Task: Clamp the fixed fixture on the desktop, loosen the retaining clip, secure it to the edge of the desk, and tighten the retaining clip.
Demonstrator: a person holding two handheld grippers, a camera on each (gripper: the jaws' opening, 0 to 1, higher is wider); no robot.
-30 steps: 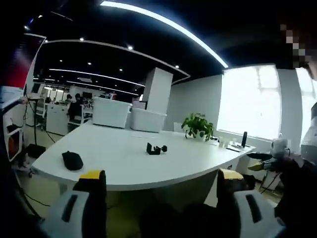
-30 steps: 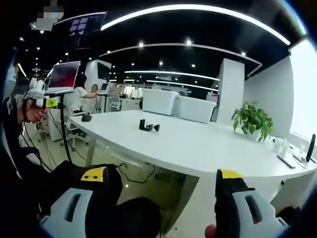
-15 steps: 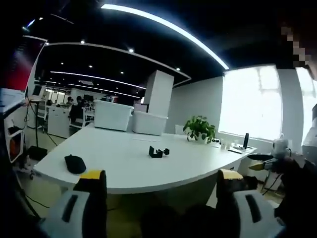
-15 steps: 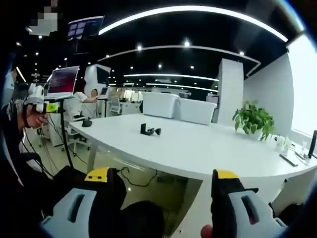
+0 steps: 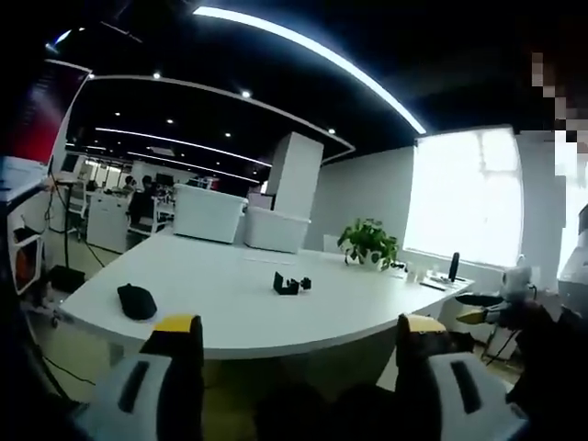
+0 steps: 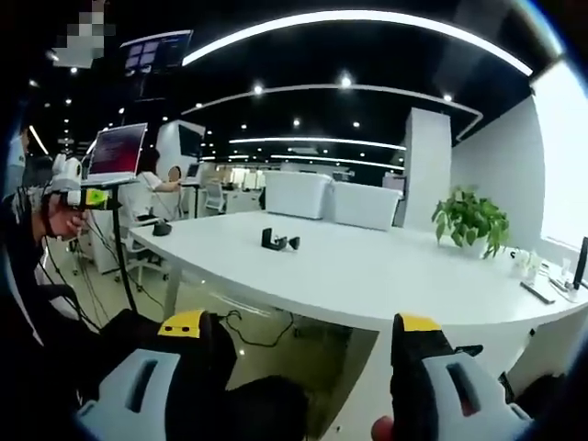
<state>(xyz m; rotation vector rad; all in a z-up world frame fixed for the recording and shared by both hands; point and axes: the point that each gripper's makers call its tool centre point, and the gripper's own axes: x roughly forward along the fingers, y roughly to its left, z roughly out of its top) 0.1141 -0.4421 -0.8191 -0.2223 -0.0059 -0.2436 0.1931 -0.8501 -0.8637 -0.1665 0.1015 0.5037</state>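
Observation:
A small black clamp fixture (image 5: 290, 284) lies on the white desk (image 5: 211, 303), well ahead of my left gripper (image 5: 299, 333). That gripper's jaws stand wide apart with nothing between them, below the desk's near edge. In the right gripper view the same fixture (image 6: 278, 242) rests on the desk (image 6: 367, 276), far beyond my right gripper (image 6: 300, 328), which is open and empty too. The right gripper (image 5: 487, 308) also shows at the right edge of the left gripper view, and the left gripper (image 6: 81, 195) at the left edge of the right gripper view.
A black mouse (image 5: 136, 301) lies near the desk's left corner. Two white boxes (image 5: 243, 219) and a potted plant (image 5: 369, 243) stand at the far side. A black bottle (image 5: 454, 265) and small items sit by the bright window. A laptop on a stand (image 6: 115, 152) is at left.
Both views have shifted only slightly with my hands. The fixture has not moved, and both grippers stay open.

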